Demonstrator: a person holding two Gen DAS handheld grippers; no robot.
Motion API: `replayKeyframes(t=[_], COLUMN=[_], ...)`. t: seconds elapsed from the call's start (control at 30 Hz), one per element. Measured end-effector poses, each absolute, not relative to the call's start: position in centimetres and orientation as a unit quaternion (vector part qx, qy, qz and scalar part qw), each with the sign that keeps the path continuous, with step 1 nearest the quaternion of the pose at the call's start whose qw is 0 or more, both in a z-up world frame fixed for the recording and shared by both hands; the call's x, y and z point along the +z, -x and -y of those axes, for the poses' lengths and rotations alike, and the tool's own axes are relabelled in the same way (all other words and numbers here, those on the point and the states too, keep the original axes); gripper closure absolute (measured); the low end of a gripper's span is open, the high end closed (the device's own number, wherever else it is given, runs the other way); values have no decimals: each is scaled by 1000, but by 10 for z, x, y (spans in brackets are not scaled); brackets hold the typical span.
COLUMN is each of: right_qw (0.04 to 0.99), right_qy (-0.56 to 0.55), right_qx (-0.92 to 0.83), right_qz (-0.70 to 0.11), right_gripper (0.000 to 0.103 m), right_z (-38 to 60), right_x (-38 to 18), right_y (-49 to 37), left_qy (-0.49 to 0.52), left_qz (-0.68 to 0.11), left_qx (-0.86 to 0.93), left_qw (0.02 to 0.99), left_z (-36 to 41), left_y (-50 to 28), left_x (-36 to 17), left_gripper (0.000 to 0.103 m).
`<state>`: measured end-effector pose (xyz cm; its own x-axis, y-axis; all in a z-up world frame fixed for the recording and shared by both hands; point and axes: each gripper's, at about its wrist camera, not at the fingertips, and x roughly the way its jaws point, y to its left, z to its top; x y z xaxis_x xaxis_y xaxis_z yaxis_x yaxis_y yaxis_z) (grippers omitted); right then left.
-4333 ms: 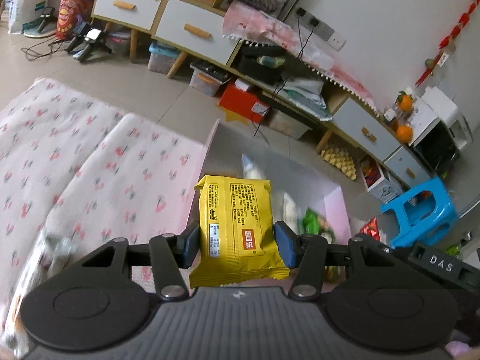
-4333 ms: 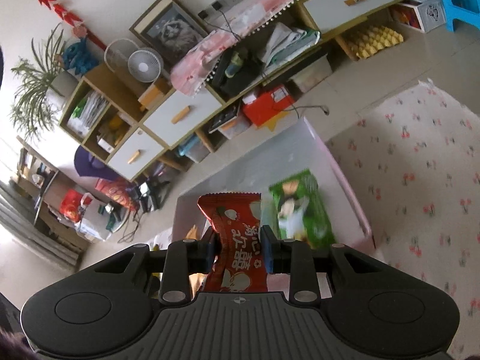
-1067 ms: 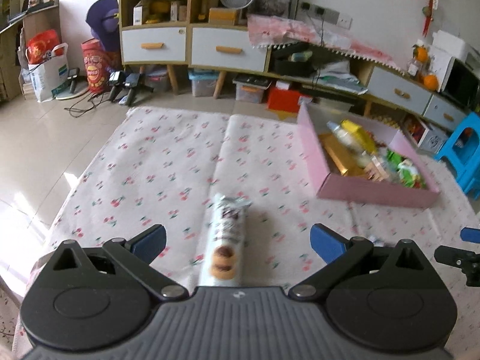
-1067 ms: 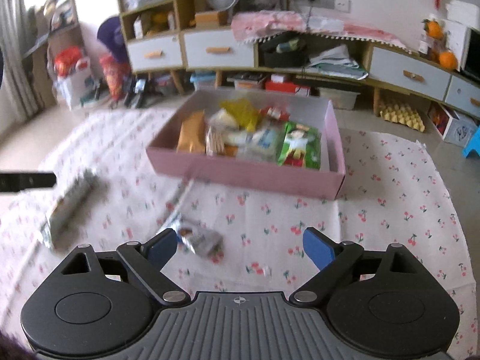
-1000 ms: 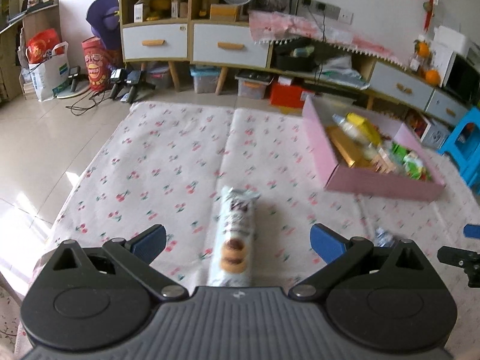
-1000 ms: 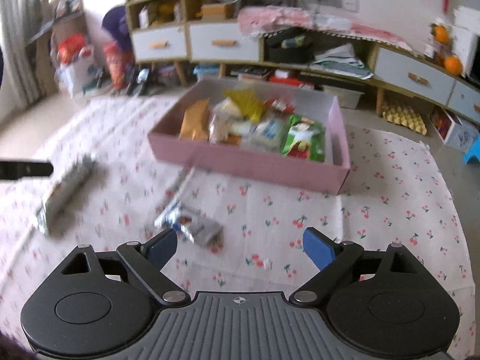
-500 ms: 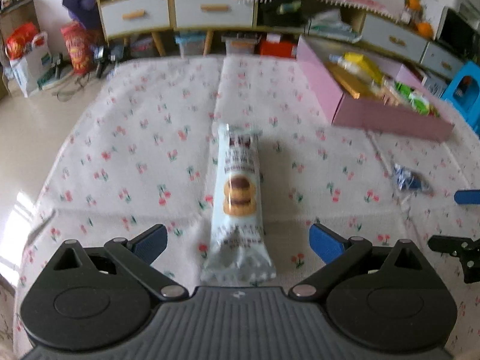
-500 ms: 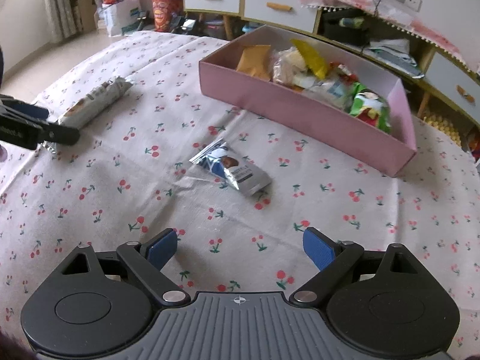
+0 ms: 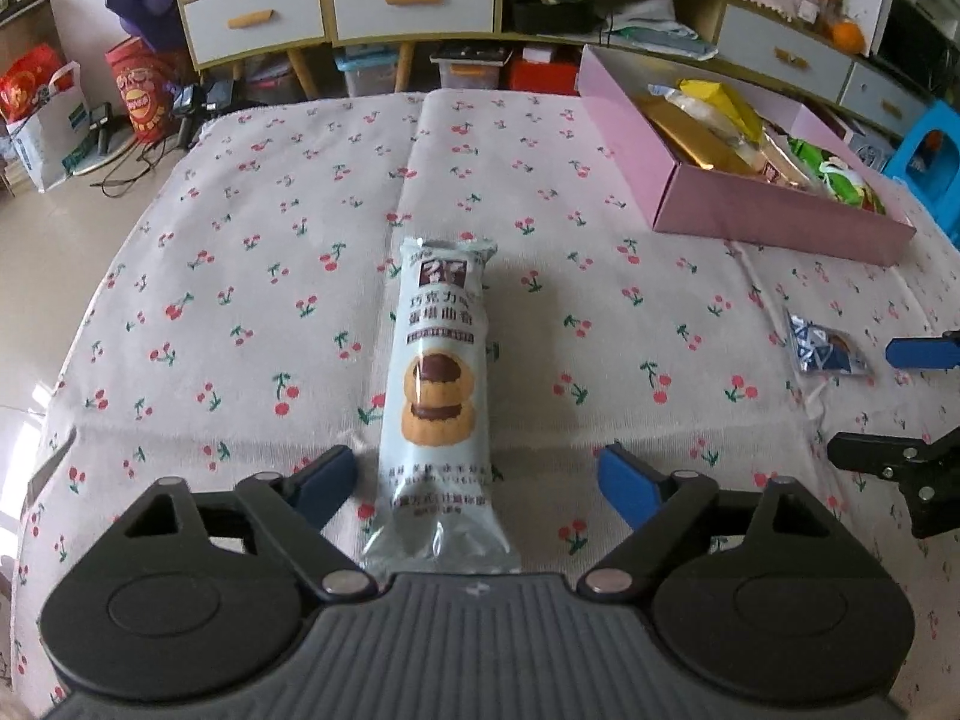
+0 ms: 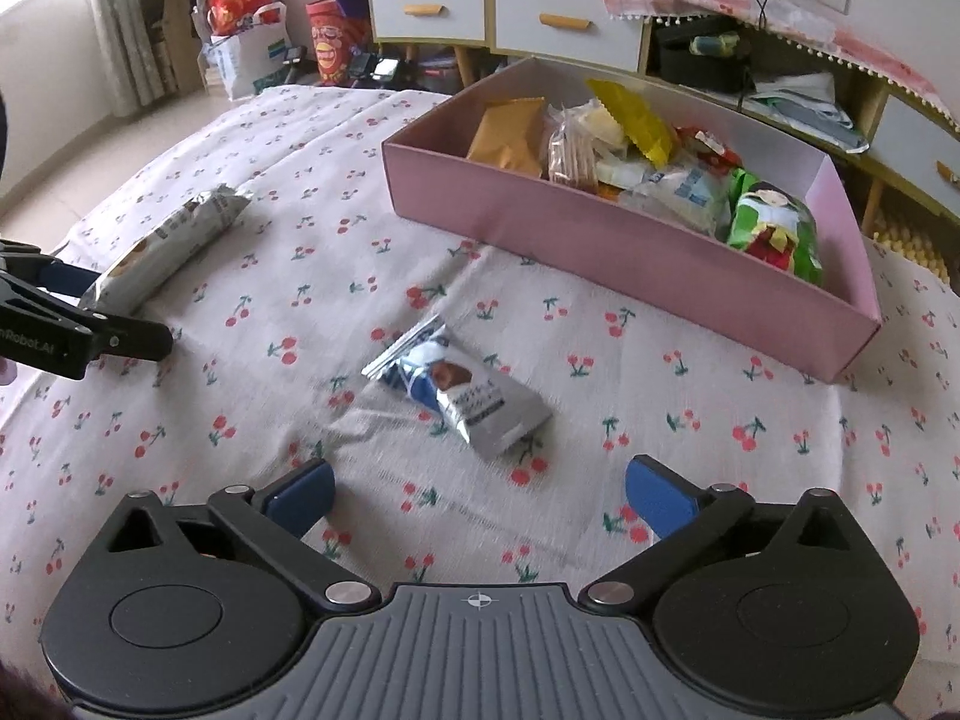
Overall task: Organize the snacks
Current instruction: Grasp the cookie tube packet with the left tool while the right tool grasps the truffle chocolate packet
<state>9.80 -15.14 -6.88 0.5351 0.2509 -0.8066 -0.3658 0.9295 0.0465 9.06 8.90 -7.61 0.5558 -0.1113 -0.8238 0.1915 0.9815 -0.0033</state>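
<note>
A long pale-blue cookie packet (image 9: 441, 384) lies on the cherry-print cloth (image 9: 240, 276). Its near end sits between the jaws of my left gripper (image 9: 477, 486), which are closing, with a gap between each pad and the packet. A small blue-and-silver snack packet (image 10: 462, 390) lies just ahead of my right gripper (image 10: 479, 498), whose jaws are opening with only cloth between them. The pink box (image 10: 600, 234) behind it holds several snacks. It also shows at the right of the left wrist view as the pink box (image 9: 774, 210).
The left gripper's finger (image 10: 72, 336) reaches in at the left edge of the right wrist view, beside the cookie packet (image 10: 162, 246). The right gripper's fingers (image 9: 918, 354) show at the right edge of the left wrist view. Drawer cabinets (image 9: 360, 0), bags and a blue stool (image 9: 930, 156) stand beyond the cloth.
Both grippers have let go of the yellow and red packets they held over the box and sunk toward the cloth. The left jaws have narrowed around the cookie packet; the right jaws have widened.
</note>
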Motion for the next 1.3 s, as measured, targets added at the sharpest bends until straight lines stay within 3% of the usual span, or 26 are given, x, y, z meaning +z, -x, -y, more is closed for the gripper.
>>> replayKeyframes(t=[0.17, 0.3, 0.37, 0.6, 0.9, 1.13, 1.3], right_qw=[869, 875, 876, 876, 875, 873, 870], right_qy=[63, 52, 49, 42, 36, 15, -3], right_qx=[174, 157, 155, 150, 167, 172, 175], right_qz=[-459, -456, -455, -455, -453, -456, -461], right_gripper=[0, 0, 0, 3, 28, 57, 65], right_z=[149, 148, 148, 147, 140, 140, 143], right_x=[-68, -68, -68, -66, -59, -55, -53], right_y=[-111, -117, -120, -124, -123, -125, -126], left_qy=[-35, -22, -16, -6, 2, 14, 27], left_qz=[-463, -460, -460, -462, -462, -462, -464], left_qx=[-76, -77, -78, -79, -67, -55, -50], left_qw=[882, 884, 884, 883, 884, 885, 884], left_z=[-87, -87, -87, -84, -82, -81, -84], left_y=[-94, -97, -98, -100, -102, -105, -107], left_x=[-73, -70, -68, -67, -68, -67, -66], left_gripper=[28, 49, 54, 59, 58, 57, 58])
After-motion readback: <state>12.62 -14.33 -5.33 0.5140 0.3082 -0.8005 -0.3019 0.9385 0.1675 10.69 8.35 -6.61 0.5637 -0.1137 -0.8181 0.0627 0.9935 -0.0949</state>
